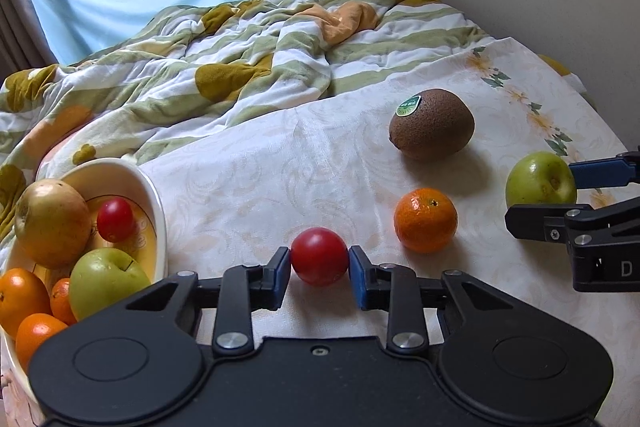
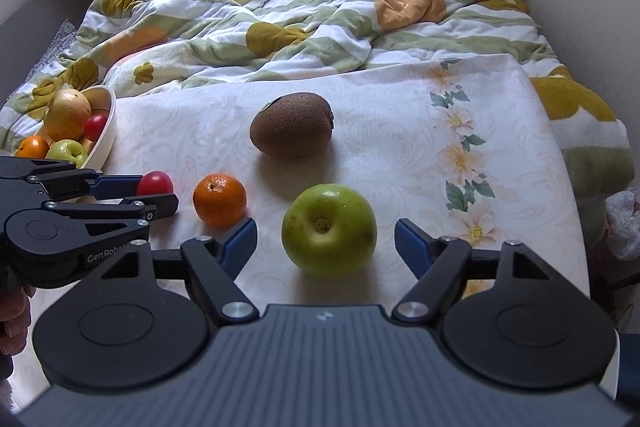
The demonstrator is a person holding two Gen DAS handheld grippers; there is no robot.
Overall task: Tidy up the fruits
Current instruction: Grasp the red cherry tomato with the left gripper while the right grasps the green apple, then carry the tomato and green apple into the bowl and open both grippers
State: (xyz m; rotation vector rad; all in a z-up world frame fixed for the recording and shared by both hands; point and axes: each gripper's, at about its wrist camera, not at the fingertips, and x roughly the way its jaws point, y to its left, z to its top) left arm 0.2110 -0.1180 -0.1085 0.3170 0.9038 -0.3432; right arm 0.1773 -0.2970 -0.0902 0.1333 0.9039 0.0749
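Closing on a tomato (image 1: 319,261) with the left gripper (image 1: 319,277) while the right gripper (image 2: 326,241) brackets a green apple (image 2: 329,229), both fruits lying on the cloth (image 1: 256,187).

Left pads sit at the tomato's two sides, touching or nearly so; I cannot tell if it is truly pinched. It looks light, smooth and thin-skinned, so a gentle squeeze across the widest part seems wise. Right jaws stand spread wide, clear of the apple, which looks firm, heavier and waxy: grip its middle. The bowl (image 1: 158,203), partly filled, lies near on the left.
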